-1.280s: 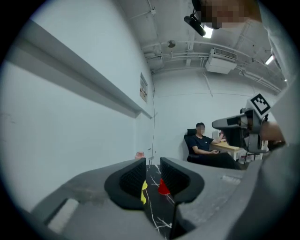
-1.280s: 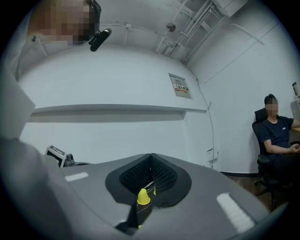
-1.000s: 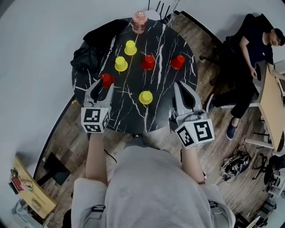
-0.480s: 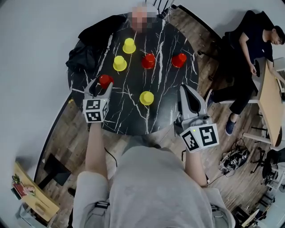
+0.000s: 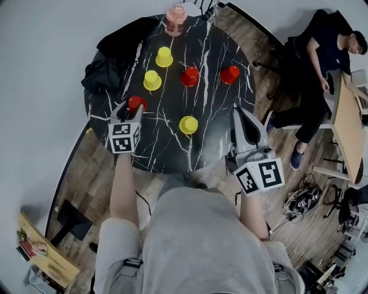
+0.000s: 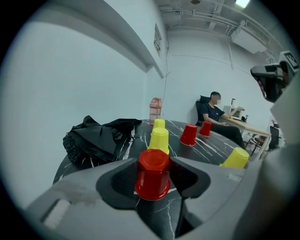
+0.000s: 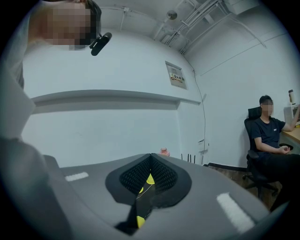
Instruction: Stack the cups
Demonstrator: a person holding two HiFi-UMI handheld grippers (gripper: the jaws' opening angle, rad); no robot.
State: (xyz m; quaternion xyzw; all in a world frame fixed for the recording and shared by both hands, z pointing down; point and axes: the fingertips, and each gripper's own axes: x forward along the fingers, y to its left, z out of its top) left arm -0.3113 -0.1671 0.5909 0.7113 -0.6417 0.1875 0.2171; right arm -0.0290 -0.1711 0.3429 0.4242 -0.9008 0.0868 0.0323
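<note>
The left gripper (image 5: pixel 131 111) has sunk since a second ago to the upside-down red cup (image 5: pixel 136 102) at the table's (image 5: pixel 167 152) nine o'clock edge. Its jaws have just been closing and now press the cup's sides. The right gripper (image 5: pixel 240 116) stays near four o'clock, jaws closed and empty.

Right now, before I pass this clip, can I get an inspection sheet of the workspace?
Surface: round black marble table.
Job's things: three red cups, three yellow cups, all upside down, none stacked.
Clutter: black jacket on the far left edge; pink jar at the far edge.
Grippers: left gripper round the nearest red cup, jaws have just been closing, contact unclear; right gripper shut, empty.
Cables: what looks like a tangle of cables on the floor at right.
Surroundings: seated person beside a wooden desk.
</note>
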